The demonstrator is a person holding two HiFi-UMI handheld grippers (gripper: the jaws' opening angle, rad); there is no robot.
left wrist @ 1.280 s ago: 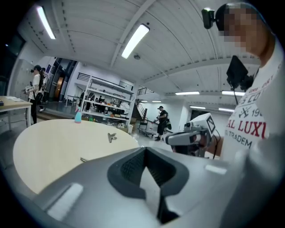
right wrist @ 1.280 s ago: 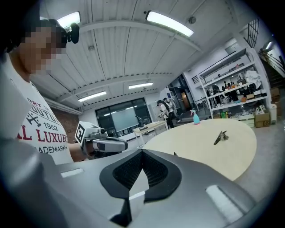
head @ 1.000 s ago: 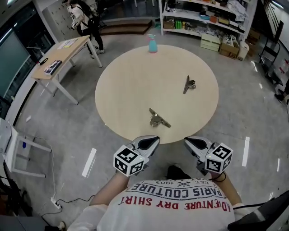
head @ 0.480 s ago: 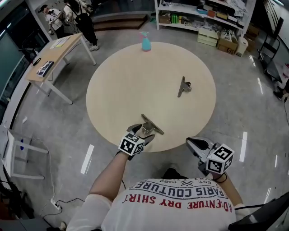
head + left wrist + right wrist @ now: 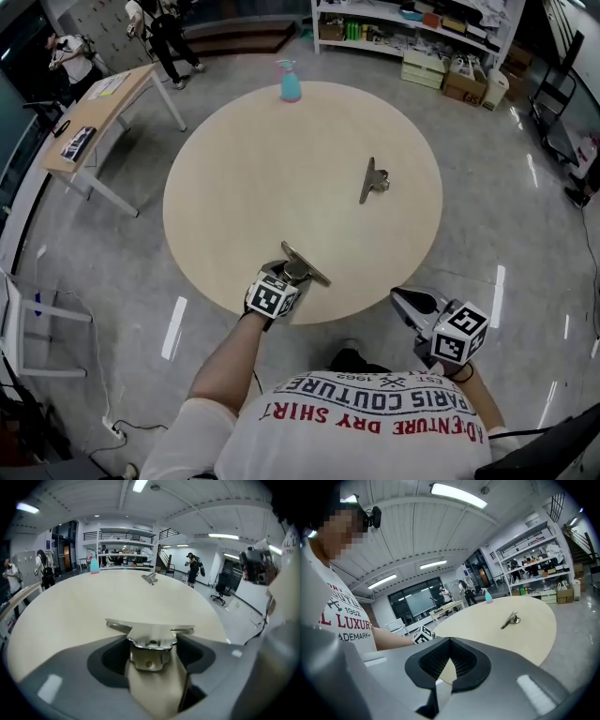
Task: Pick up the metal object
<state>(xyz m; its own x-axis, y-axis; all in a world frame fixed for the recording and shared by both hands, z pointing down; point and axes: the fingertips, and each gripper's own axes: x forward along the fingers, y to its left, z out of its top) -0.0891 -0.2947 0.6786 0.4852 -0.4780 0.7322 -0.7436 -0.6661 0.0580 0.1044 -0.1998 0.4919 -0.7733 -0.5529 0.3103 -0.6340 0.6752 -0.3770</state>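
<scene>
Two metal clips lie on the round beige table point(image 5: 281, 169). The near clip point(image 5: 302, 265) is by the front edge; the far clip point(image 5: 373, 179) lies right of the middle. My left gripper point(image 5: 286, 274) has reached over the table edge to the near clip. In the left gripper view this clip point(image 5: 150, 639) sits between the wide jaws of the left gripper point(image 5: 152, 667), which are closing, with dark gaps at both sides. My right gripper point(image 5: 408, 302) hangs off the table at the lower right, its tips together and nothing in them point(image 5: 440, 681). The far clip point(image 5: 510, 619) shows ahead of it.
A blue spray bottle point(image 5: 290, 82) stands at the table's far edge. A wooden desk point(image 5: 94, 112) is at the left, shelves with boxes point(image 5: 403, 28) are at the back, and people stand at the far left. Grey floor surrounds the table.
My left gripper has moved forward from below the table edge to the near clip, and its jaws have spread around it. The right gripper has stayed in place.
</scene>
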